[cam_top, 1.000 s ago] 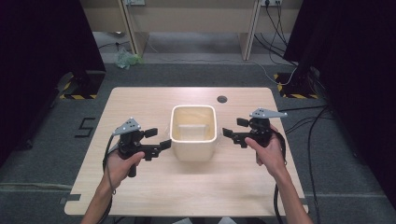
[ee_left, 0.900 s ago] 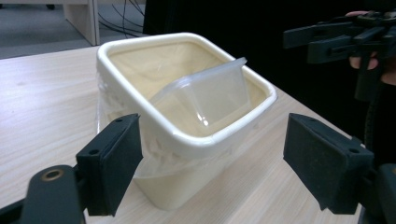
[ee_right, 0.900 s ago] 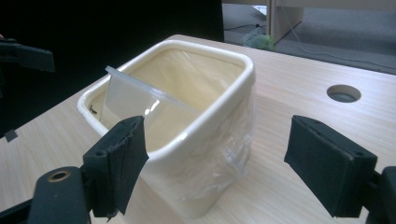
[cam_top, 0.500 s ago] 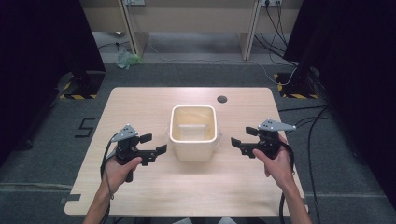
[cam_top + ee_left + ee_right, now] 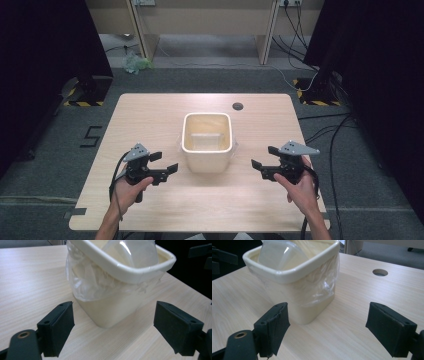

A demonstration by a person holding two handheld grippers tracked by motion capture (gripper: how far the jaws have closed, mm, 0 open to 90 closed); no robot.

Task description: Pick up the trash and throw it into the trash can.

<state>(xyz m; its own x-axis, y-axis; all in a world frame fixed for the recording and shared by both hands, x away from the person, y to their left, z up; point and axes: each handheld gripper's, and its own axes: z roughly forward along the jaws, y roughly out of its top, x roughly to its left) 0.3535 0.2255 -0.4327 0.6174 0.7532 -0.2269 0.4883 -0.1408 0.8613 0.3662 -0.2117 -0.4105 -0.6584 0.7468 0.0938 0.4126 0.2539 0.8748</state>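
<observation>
Left tool point(image 5: 167, 163) open, pale wooden table point(image 5: 150, 120), grey carpet point(image 5: 210, 80), dark curtains point(image 5: 45, 45)

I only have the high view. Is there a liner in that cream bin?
Observer: Yes. The left gripper view shows a clear plastic bag folded over the rim of the bin and hanging down its outside.
Operator: Are the left tongs on it?
Observer: No. The left tongs stand open, short of the bin, with bare table between the pads.
Operator: And the right?
Observer: The right tongs are open too, clear of the bin; the bag drapes on that side as well.
</observation>
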